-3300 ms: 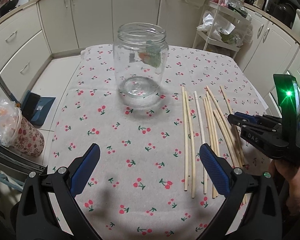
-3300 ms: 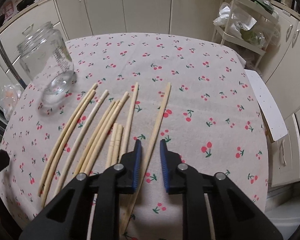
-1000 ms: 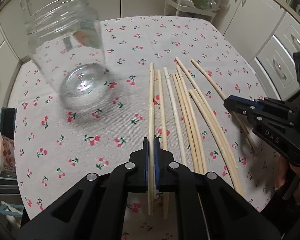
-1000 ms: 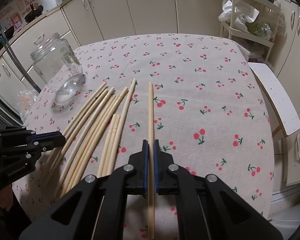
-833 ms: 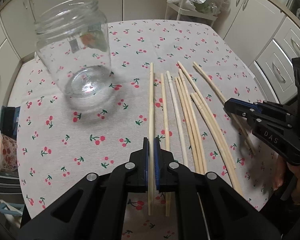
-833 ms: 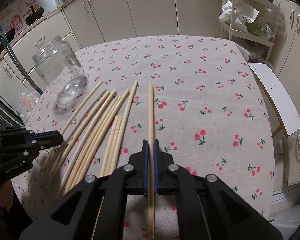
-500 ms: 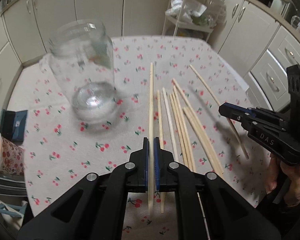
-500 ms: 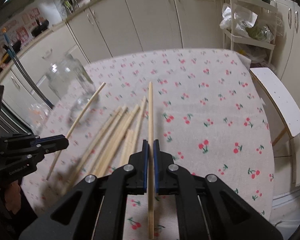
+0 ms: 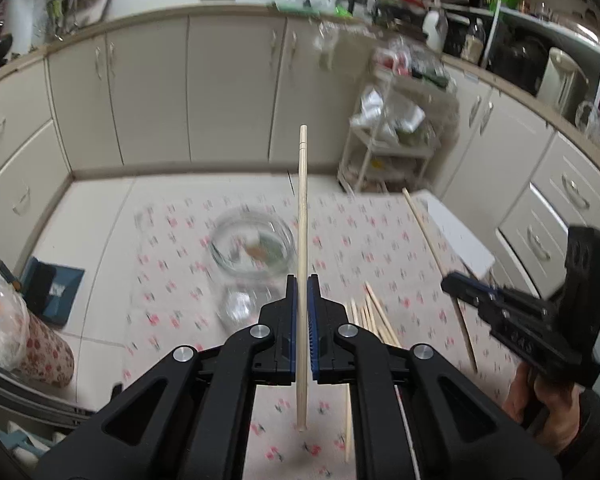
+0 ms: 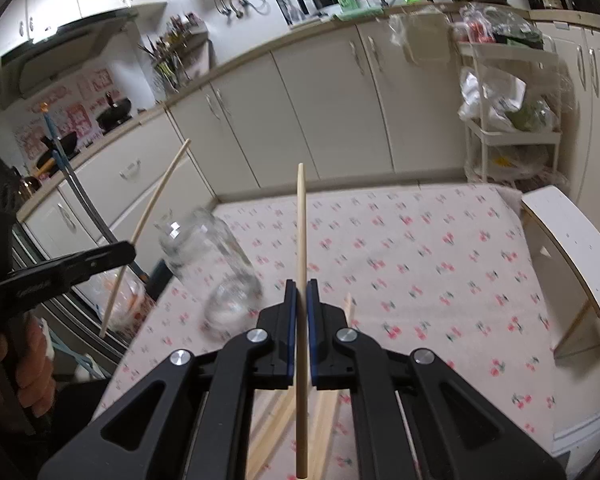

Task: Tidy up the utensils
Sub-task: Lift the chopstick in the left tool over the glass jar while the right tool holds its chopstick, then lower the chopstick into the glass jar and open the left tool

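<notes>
We record that both tools have risen off the cherry-print tablecloth [image 9: 188, 240] within the last second. A second ago each held its stick level, close over the cloth; now both sticks are tipped up well clear of it, and the view has swung from the table to the cabinet fronts.

The left gripper [image 9: 302, 304] is closed on one long pale wooden chopstick [image 9: 302, 208], which runs up between its blue pads with the short tail hanging below. The right gripper [image 10: 300, 308] is likewise clamped on a second pale wooden chopstick [image 10: 300, 232]. The right wrist view confirms the left tool's stick, raised at a slant beside the jar.

The clear glass jar [image 9: 252, 248] stands upright on the cloth, mouth open, nothing inside that we can confirm; the picture is smeared by motion. It sits just left of the left gripper's stick in the left wrist view.

In our judgement the pick-up is finished for two pieces and the carry to the jar is under way; neither tip is over the mouth yet.

Count: one jar; two chopsticks in hand, one per gripper. The loose chopsticks on the cloth [image 9: 374, 316] are largely hidden behind the tools; we make out several but cannot give a firm number.
</notes>
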`<state>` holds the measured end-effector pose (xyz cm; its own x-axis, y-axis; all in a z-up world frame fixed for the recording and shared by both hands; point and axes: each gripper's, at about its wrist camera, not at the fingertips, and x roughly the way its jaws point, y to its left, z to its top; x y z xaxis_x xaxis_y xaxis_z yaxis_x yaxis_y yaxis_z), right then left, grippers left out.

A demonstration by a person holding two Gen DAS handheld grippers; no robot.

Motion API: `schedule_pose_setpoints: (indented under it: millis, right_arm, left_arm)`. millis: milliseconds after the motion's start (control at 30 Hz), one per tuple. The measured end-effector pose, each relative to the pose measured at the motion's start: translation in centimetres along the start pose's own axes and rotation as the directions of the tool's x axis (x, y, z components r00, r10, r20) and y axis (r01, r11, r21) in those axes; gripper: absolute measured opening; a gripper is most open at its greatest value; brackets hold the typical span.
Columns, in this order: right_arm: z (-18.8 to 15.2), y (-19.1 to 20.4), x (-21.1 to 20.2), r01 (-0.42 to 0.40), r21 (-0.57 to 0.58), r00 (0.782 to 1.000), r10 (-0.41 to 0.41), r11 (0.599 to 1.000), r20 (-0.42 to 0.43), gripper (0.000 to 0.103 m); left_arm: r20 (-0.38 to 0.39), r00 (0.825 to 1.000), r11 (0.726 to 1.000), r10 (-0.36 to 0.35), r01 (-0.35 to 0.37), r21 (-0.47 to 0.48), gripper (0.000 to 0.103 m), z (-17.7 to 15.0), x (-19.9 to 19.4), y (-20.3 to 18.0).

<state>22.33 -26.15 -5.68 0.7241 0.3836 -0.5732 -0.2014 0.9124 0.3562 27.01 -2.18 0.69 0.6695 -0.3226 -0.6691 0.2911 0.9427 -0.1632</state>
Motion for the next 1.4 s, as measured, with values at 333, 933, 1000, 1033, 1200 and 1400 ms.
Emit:
schedule_pose_setpoints:
  millis: [333,933,1000,1033,1200,1400]
  right_arm:
    - [2.3,2.3,0.8,-0.055,-0.020,0.996,0.056,0.998,0.064,0.006]
    - [2.6,2.1,2.1,-0.075,-0.021,0.995,0.076,0.997,0.070,0.006]
    - [2.6,2.1,2.3,-0.076,-0.020,0.995,0.077,0.997,0.068,0.006]
    - [2.5,2.1,2.2,-0.076,-0.019,0.995,0.077,0.997,0.069,0.006]
    - [2.5,2.1,2.3,-0.076,-0.019,0.995,0.077,0.997,0.070,0.006]
    - [2.2,2.1,2.9,-0.079,-0.019,0.995,0.080,0.997,0.066,0.006]
  left_arm:
    - [0.131,0.991,0.999,0.009,-0.002,-0.051,0.005,3.4,1.1,2.3]
    - [0.256,0.966,0.992,-0.040,0.070,-0.109,0.005,4.1,4.5,4.8]
    - [0.266,0.963,0.992,-0.039,0.070,-0.109,0.005,4.1,4.9,4.8]
    - [0.269,0.962,0.992,-0.037,0.068,-0.109,0.005,4.1,5.0,4.8]
    - [0.279,0.960,0.992,-0.028,0.062,-0.113,0.005,3.6,6.1,4.9]
    - [0.268,0.963,0.993,-0.009,0.039,-0.108,0.005,2.6,7.0,4.7]
